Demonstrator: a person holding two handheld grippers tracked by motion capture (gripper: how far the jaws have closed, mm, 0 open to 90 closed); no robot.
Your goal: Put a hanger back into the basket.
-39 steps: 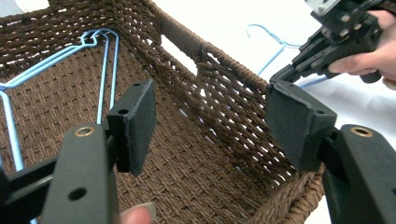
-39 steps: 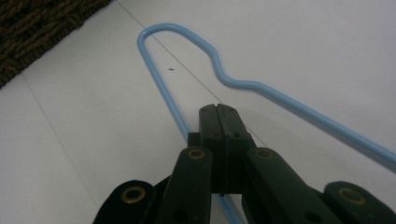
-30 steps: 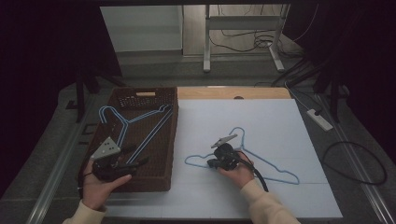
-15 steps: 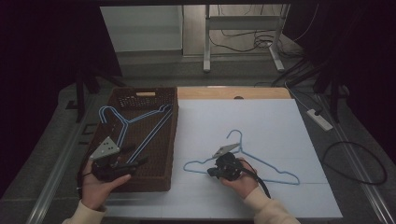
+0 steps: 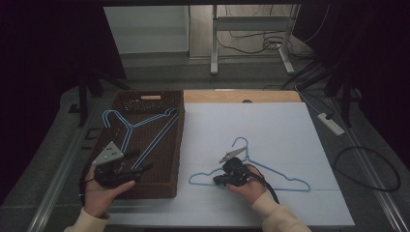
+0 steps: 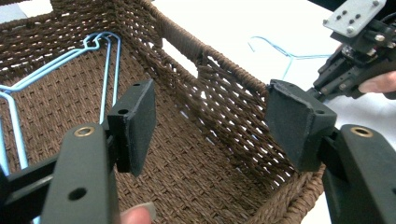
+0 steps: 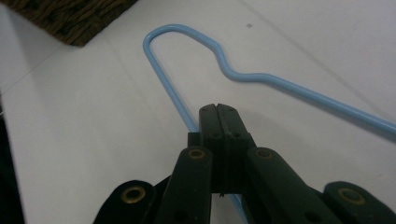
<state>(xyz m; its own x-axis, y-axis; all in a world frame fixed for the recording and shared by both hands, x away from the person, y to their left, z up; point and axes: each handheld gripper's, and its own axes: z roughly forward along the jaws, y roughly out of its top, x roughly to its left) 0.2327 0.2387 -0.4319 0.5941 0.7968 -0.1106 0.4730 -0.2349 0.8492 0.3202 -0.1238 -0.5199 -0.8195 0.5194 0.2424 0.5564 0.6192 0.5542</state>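
A light blue wire hanger [image 5: 290,180] lies flat on the white table top [image 5: 270,125]. My right gripper [image 5: 220,181] is shut on its lower bar near the left end. In the right gripper view the two jaws meet on the thin blue wire [image 7: 261,77], with my right gripper [image 7: 218,114] just behind the hanger's rounded end. My left gripper [image 5: 140,160] is held open over the near part of a dark brown wicker basket [image 5: 181,145], nothing between its pads [image 6: 210,121]. Blue hangers [image 5: 130,128] lie in the basket, also visible in the left gripper view [image 6: 105,56].
The basket's right wall [image 6: 224,102] with a handle slot stands between the two grippers. A corner of the basket [image 7: 74,18] is near the held hanger. A wooden strip [image 5: 241,95] borders the table's far edge; cables and a power strip [image 5: 331,123] lie on the floor.
The right gripper has drawn the hanger a little toward the near edge of the table. The left gripper has stayed where it was, still open.
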